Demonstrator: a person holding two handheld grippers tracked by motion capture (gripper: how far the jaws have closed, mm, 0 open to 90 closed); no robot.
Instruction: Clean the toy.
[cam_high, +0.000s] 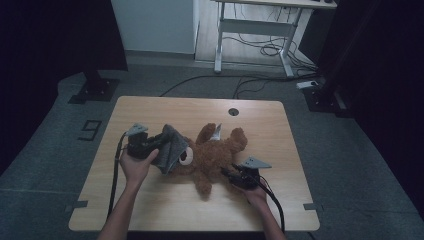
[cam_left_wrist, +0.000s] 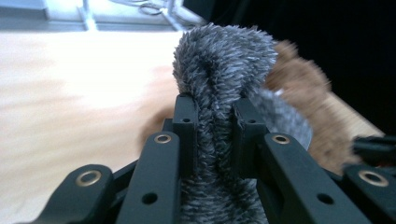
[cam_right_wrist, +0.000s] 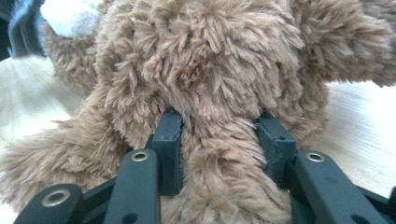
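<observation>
A brown plush bear (cam_high: 212, 155) lies on its back near the middle of the tabletop (cam_high: 150, 107), a little toward the near edge, with its head toward the left edge and its legs spread toward the right. The left gripper (cam_high: 157, 145) is clamped on a fold of a grey fuzzy cloth (cam_high: 171, 148), which looks like a small garment or hat; in the left gripper view the grey pile (cam_left_wrist: 219, 70) bulges up between the two black jaws, which press into it from both sides. The cloth is draped against the bear's head, partly covering it, with the white muzzle (cam_high: 185, 157) showing just past its edge. The right gripper (cam_high: 230, 172) grips the bear low on the body; in the right gripper view, brown fur (cam_right_wrist: 219, 154) fills the gap between the jaws and the pads sink into it. The step in hand appears to be working the grey cloth over or off the bear's head while the right gripper pins the toy. The next move probably calls for a steady hold on the body and a slow pull on the cloth along the head, taking care that the fold does not slip from the jaws or drag the bear across the wood.
</observation>
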